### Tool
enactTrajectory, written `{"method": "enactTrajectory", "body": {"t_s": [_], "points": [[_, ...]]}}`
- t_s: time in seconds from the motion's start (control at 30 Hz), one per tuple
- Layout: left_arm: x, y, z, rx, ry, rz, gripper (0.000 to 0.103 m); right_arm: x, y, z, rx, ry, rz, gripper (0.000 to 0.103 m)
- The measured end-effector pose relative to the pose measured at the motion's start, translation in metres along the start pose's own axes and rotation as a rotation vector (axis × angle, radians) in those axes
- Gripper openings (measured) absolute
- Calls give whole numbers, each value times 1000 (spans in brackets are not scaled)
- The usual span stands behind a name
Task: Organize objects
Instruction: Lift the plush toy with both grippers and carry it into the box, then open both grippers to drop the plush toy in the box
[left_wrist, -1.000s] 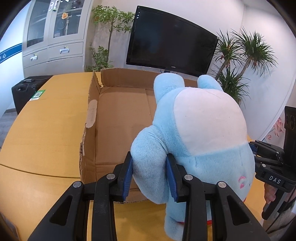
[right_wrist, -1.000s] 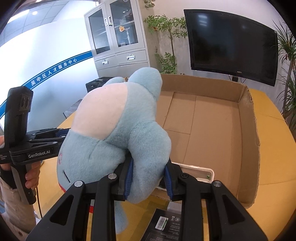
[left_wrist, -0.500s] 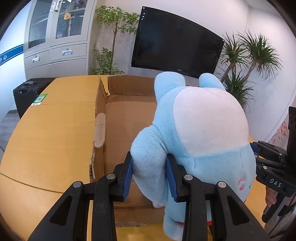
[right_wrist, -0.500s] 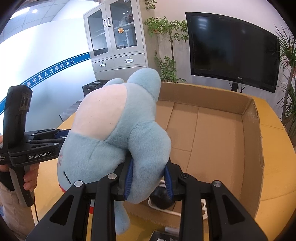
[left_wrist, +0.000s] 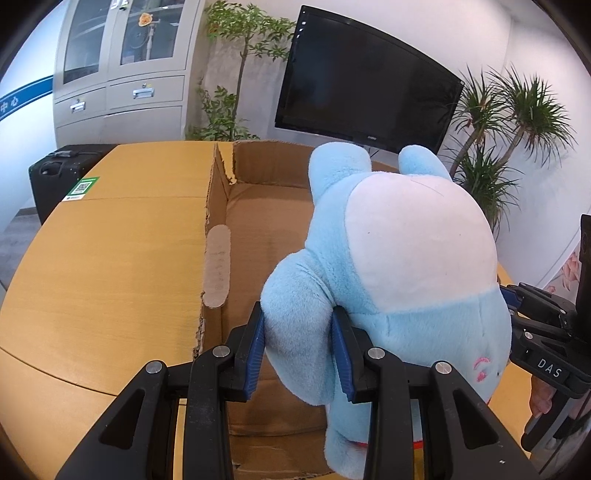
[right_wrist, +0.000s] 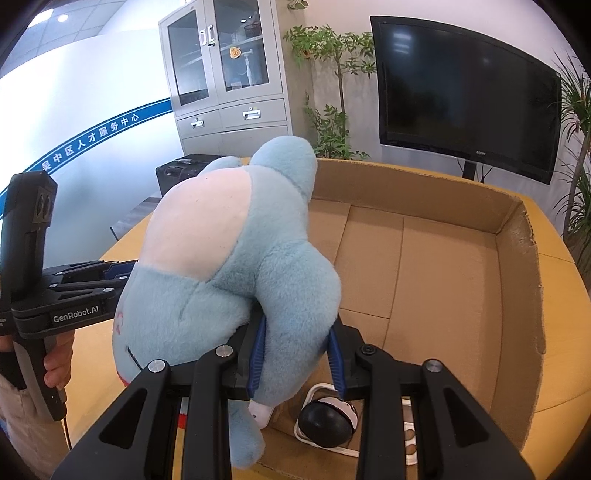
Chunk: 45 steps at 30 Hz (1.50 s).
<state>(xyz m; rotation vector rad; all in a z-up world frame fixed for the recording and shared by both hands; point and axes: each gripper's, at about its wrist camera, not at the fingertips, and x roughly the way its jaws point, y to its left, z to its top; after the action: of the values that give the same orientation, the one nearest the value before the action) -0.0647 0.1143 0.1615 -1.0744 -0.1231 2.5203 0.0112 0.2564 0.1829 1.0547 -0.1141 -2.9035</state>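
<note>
Blue plush, soft and pale, is what we are carrying: a plush toy with a white patch, hanging between both tools over the near end of the open cardboard box. Our left gripper is pinching one of its stubby limbs between its blue pads, and our right gripper is squeezing the opposite limb the same way, so neither tool is free. The toy is tipping forward, ears pointing at the far wall of the box, its long axis running away from us along the box.

The relation that matters, we are judging, is toy to box floor: the body is sitting above and just past the near wall, with bare cardboard lying ahead and below, so lowering forward looks right. Near the right tool, a black-and-white rounded object is lying in the box's near corner, worth avoiding.

We are reading "GenRobot.AI" on the left tool, "DAS" on the right one, and Chinese characters along a blue wall stripe.
</note>
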Motion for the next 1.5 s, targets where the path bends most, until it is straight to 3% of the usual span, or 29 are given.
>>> {"method": "enactTrajectory", "body": {"t_s": [1.33,1.37,1.43,1.47,1.5], "points": [[69,27,-19,-34,78,144,34,65,-1,-21,9,121,-24,30],[67,27,-19,-32,71,157,35,65,-1,-21,5,119,-31,31],[57,25,-18,-32,37,177,43,62,-3,-22,1,115,-34,43],[50,27,-16,-42,14,159,56,59,-4,-23,4,116,-45,63],[42,27,-15,-49,-7,140,72,56,-4,-23,13,110,-51,73]]}}
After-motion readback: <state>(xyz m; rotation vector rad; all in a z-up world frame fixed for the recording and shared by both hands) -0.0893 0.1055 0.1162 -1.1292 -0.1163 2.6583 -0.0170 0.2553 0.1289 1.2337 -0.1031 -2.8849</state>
